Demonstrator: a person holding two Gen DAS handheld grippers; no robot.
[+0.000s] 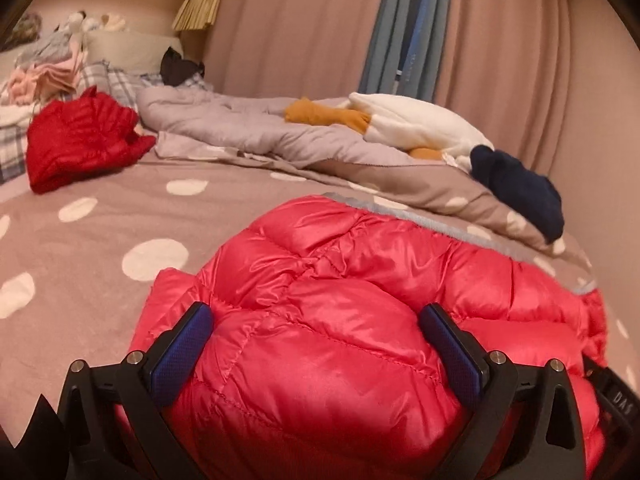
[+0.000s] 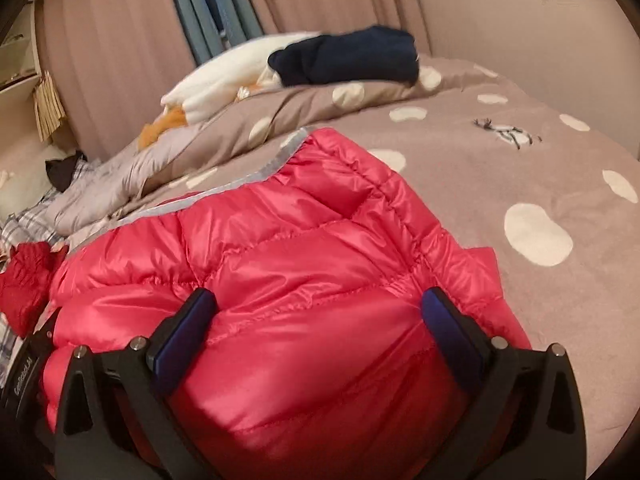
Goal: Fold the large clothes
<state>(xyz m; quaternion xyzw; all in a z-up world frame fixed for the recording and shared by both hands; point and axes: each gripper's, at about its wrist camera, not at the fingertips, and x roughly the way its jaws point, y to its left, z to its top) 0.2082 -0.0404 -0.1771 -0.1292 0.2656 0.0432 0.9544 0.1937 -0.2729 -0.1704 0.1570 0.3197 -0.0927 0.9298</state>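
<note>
A shiny pink-red puffer jacket (image 1: 340,280) (image 2: 300,240) lies bunched on the dotted bedsheet (image 1: 100,240) (image 2: 540,184), a grey-trimmed edge along its far side. My left gripper (image 1: 316,314) is open wide, and its blue-padded fingers straddle a puffed bulge at the jacket's near left part. My right gripper (image 2: 320,298) is open just as wide, straddling the near right part. Fabric fills the gap between each pair of fingers, but the jaws stand far apart. Each gripper's black body shows at the edge of the other's view.
A darker red jacket (image 1: 84,140) (image 2: 24,276) lies crumpled at the far left. A grey duvet (image 1: 240,128) is heaped along the far side, carrying a white plush toy (image 1: 416,124) and a navy garment (image 1: 520,192) (image 2: 348,56). Folded clothes (image 1: 52,72) sit by the pillows, and curtains (image 1: 300,20) hang behind.
</note>
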